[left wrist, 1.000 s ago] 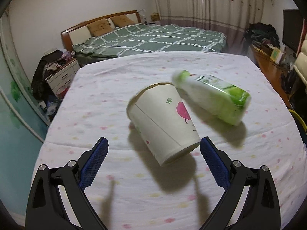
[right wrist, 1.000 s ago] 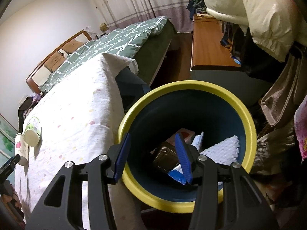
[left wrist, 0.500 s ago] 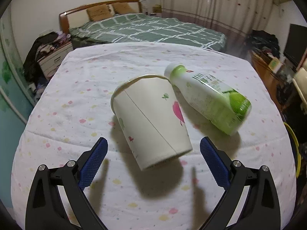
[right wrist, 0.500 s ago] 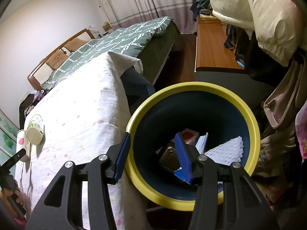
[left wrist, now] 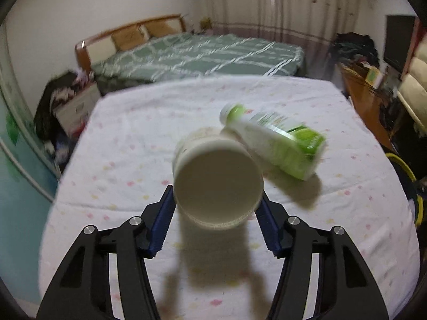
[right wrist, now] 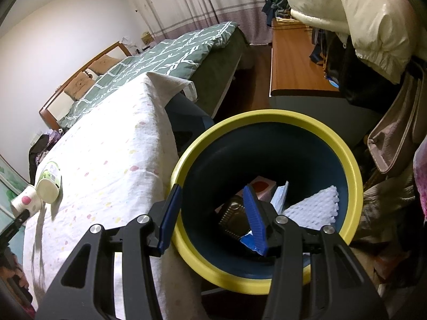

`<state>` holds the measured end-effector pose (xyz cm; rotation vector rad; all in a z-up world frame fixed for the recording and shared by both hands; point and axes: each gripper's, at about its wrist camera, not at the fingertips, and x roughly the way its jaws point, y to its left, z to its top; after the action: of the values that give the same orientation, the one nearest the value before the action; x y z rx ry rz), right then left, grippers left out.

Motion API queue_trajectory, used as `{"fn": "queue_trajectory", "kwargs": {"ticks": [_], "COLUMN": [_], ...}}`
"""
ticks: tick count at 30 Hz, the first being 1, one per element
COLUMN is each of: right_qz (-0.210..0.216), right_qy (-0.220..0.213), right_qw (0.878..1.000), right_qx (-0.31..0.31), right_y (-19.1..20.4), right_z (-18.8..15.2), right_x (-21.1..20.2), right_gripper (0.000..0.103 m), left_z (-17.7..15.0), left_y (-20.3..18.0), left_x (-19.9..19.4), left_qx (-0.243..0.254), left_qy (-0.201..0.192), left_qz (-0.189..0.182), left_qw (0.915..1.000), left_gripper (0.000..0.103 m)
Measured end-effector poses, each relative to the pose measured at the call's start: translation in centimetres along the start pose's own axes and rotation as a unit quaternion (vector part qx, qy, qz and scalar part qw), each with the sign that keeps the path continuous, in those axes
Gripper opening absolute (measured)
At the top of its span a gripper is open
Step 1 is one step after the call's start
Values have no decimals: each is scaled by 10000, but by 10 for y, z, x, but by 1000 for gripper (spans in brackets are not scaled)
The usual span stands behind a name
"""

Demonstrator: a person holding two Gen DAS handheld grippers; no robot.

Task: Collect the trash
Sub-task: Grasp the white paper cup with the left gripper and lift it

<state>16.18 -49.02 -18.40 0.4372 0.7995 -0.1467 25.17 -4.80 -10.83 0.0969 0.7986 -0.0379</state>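
I'm in the pick step: left gripper (left wrist: 214, 222) has just been closing on the paper cup (left wrist: 217, 181), centre of the left wrist frame, and both blue pads now sit against the cup's sides near its base. The cup's flat bottom faces the camera and it looks tipped up off the tablecloth (left wrist: 128, 160); blur makes it hard to say how far clear it is. The green-and-white bottle (left wrist: 275, 141) lies on its side just behind and right of the cup, touching or nearly touching it, not yet collected. The right gripper (right wrist: 213, 217) straddles the yellow rim of the bin (right wrist: 267, 117), lower centre-right of the right wrist frame, one finger outside and one inside; I judge it's clamped on the rim, steadying the bin. There's trash in the bin bottom. Next I need to lift the cup clear without knocking the bottle, carry it right across the table to the bin mouth, release over the opening, then go back for the bottle.
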Motion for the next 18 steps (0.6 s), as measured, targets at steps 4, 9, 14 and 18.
{"fn": "queue_trajectory", "kwargs": {"ticks": [4, 9, 14, 18], "right_qz": [64, 100, 92, 106], "right_qy": [-5, -44, -87, -99], "right_qw": [10000, 9999, 9999, 9999], "right_qx": [-46, -76, -43, -27], "right_y": [5, 7, 3, 1], "right_z": [-2, -3, -2, -2], "right_x": [-1, -6, -11, -13], "right_gripper": [46, 46, 46, 46], "left_z": [8, 11, 6, 7], "left_y": [-4, -9, -20, -30], "left_x": [-30, -51, -75, -82], "left_qx": [232, 321, 411, 482], "left_qy": [-239, -306, -411, -409], "left_qz": [-90, -272, -476, -653], "left_qw": [9994, 9986, 9972, 9959], "left_gripper": [57, 56, 53, 47]}}
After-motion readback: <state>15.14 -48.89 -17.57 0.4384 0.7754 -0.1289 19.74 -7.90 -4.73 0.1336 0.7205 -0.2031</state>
